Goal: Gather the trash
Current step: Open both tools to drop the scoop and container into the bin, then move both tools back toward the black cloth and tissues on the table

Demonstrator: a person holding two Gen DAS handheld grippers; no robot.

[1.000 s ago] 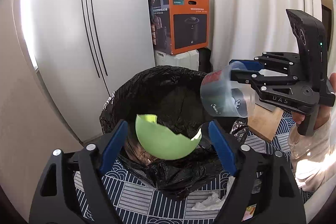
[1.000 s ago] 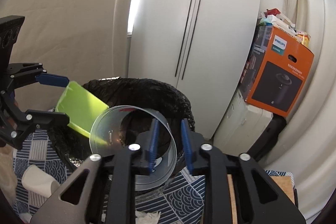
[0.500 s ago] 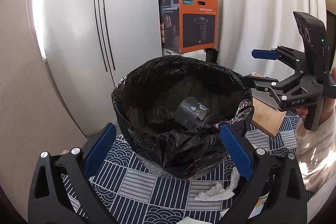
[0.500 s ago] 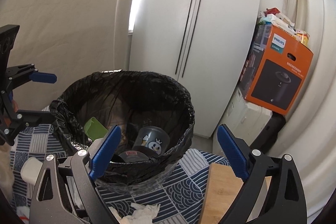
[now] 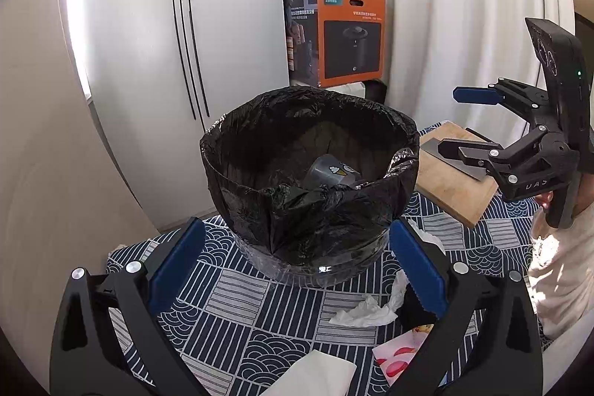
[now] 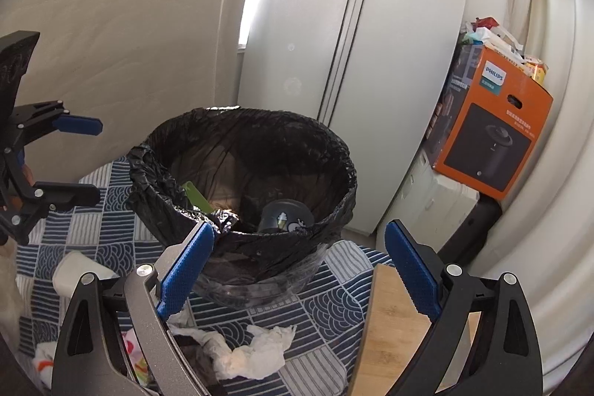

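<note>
While both grippers, left (image 5: 291,270) and right (image 6: 297,270), gape empty, the bin (image 5: 308,180) (black-lined) stands on a blue-patterned cloth (image 5: 230,299); orange box (image 5: 345,36) at one o'clock.

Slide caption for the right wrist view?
Open right gripper faces black-lined trash bin; crumpled tissue lies on the patterned cloth.

The open mouth of the black-lined round bin (image 5: 312,195) is unobstructed from above, while crumpled white tissue (image 6: 256,351) and a wooden board (image 5: 451,188) crowd the patterned cloth (image 5: 230,299) around it.
</note>
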